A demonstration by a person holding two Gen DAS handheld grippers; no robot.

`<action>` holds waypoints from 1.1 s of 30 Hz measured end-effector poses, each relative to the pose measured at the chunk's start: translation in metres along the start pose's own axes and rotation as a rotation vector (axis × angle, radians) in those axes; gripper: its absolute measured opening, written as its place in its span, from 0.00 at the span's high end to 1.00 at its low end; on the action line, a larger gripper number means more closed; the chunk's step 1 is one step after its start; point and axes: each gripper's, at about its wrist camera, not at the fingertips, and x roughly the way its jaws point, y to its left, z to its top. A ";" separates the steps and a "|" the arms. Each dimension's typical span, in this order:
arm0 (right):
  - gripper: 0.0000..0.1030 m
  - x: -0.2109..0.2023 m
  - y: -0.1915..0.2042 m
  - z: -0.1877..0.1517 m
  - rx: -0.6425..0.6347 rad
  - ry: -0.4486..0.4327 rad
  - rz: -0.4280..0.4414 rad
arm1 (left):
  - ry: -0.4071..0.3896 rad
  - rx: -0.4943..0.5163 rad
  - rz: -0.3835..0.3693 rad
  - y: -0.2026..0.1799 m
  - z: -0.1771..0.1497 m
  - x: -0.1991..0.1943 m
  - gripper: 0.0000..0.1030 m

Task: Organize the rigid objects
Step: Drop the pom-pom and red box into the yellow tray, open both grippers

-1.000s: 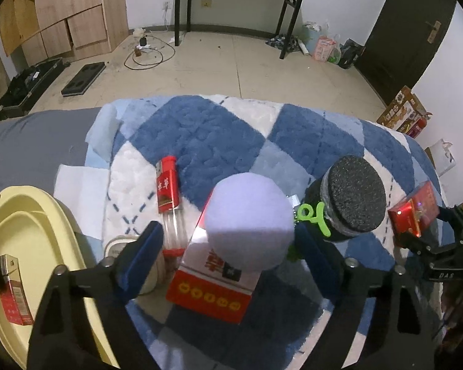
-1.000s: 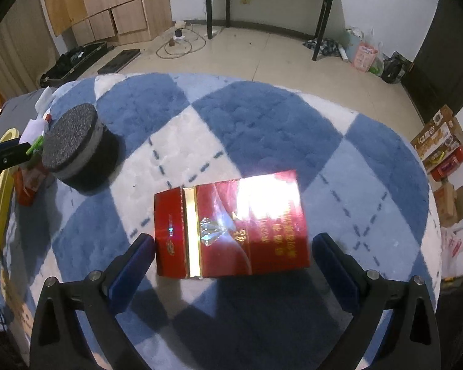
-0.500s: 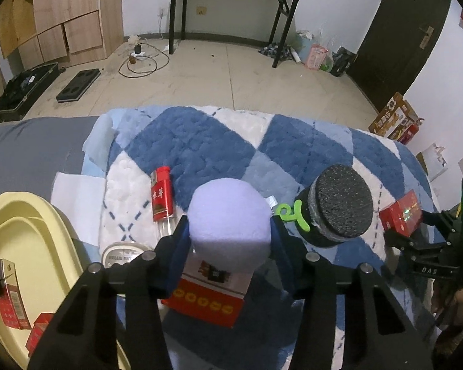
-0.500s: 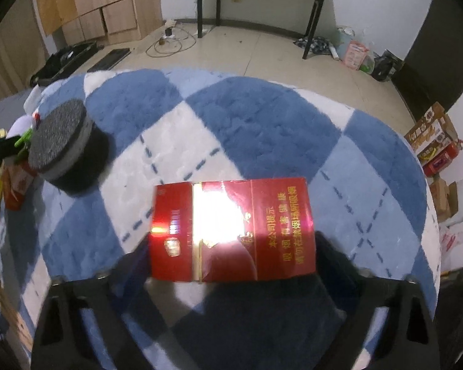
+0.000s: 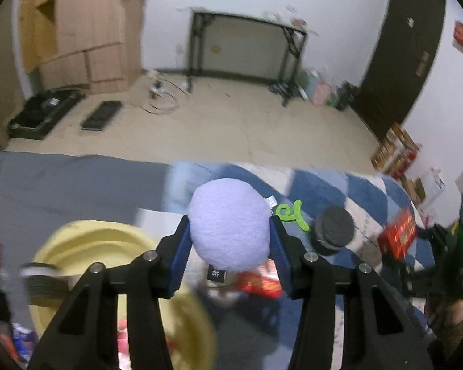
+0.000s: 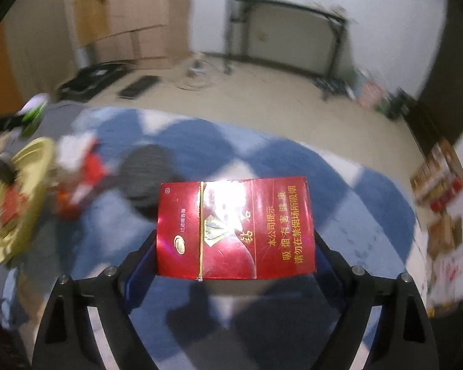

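Note:
My left gripper (image 5: 230, 231) is shut on a pale purple plush ball (image 5: 230, 222), held in the air above the rug, with a green clip (image 5: 293, 211) hanging at the ball's right side. A yellow basin (image 5: 102, 240) lies below and to the left, with small red packs in it. My right gripper (image 6: 234, 240) is shut on a red cigarette box (image 6: 234, 228), held flat above the blue-and-white rug (image 6: 355, 209). The left wrist view also shows this box (image 5: 399, 236) at far right.
A black round foam-topped jar (image 5: 336, 226) and a flat red pack (image 5: 259, 282) sit on the rug between the grippers. The yellow basin (image 6: 31, 166) is far left in the right wrist view. A black table (image 5: 247, 46), a cabinet and a door stand behind.
The left jaws closed on the purple ball and carried it up and leftward. The right jaws closed on the red box and lifted it off the rug.

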 end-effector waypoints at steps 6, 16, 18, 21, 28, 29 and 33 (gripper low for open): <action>0.13 -0.028 0.121 0.024 -0.213 -0.045 0.169 | -0.026 -0.111 0.129 0.100 -0.028 -0.056 0.51; 0.13 0.055 0.266 0.073 -0.242 0.108 0.322 | 0.147 -0.290 0.145 0.176 -0.148 -0.033 0.51; 0.13 0.073 0.282 0.078 -0.241 0.142 0.314 | 0.181 -0.285 0.149 0.178 -0.157 -0.021 0.51; 0.13 0.101 0.296 0.086 -0.257 0.182 0.302 | 0.200 -0.285 0.133 0.179 -0.161 -0.009 0.51; 0.09 0.143 0.316 0.099 -0.286 0.200 0.262 | 0.183 -0.313 0.112 0.184 -0.168 -0.003 0.47; 0.06 0.146 0.322 0.100 -0.288 0.197 0.268 | 0.184 -0.312 0.111 0.184 -0.166 -0.002 0.43; 0.00 0.123 0.315 0.100 -0.236 0.122 0.319 | 0.162 -0.294 0.119 0.174 -0.159 -0.009 0.04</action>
